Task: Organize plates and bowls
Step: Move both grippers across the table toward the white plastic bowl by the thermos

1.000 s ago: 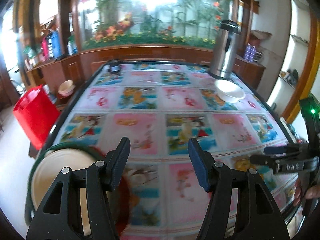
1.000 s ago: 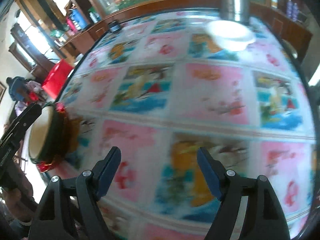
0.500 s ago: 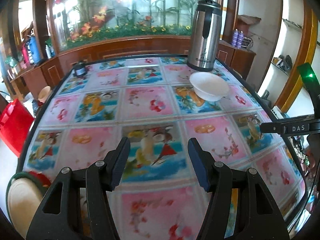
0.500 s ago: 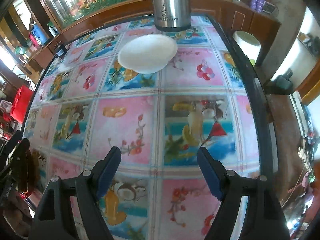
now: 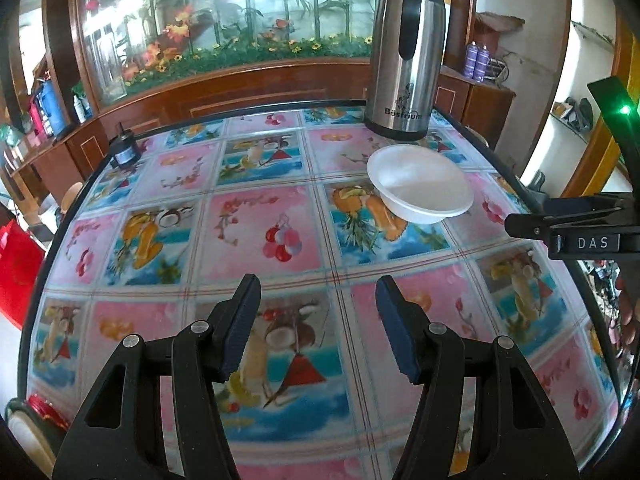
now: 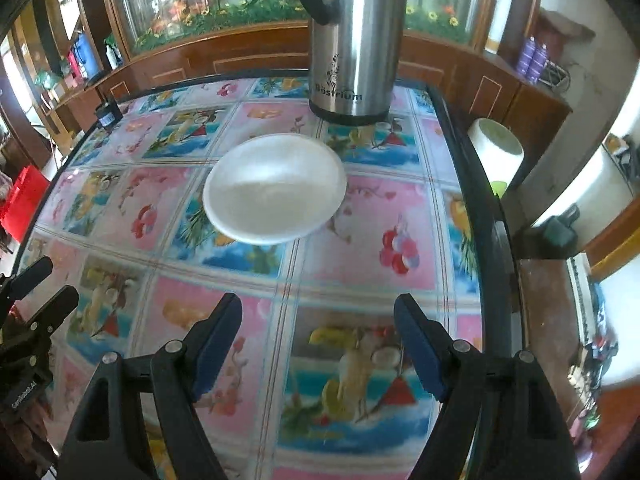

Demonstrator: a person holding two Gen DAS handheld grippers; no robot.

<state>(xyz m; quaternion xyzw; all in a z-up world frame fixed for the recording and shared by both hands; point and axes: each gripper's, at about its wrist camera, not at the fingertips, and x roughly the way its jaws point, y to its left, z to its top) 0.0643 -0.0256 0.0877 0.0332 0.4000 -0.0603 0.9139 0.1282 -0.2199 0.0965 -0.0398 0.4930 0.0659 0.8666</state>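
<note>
A white bowl (image 6: 275,188) sits upright on the patterned table (image 6: 360,240) just in front of a steel thermos; it also shows in the left wrist view (image 5: 420,184) at the far right. My right gripper (image 6: 318,344) is open and empty, hovering short of the bowl. My left gripper (image 5: 316,328) is open and empty over the table's middle. A stack of dishes with green and red rims (image 5: 28,428) shows at the bottom left edge, mostly cut off. The right gripper's side (image 5: 576,232) shows at the right of the left view.
A tall steel thermos (image 6: 352,40) stands right behind the bowl. A small black object (image 5: 124,152) sits at the far left corner. The table's dark right edge (image 6: 492,220) is near, with a white bin (image 6: 496,152) beyond. A red bag (image 5: 16,264) is left of the table.
Both grippers have swung right and forward toward the white bowl, which now looks larger and nearer. The stacked dishes have slid out to the left view's bottom corner. Both stay open.
</note>
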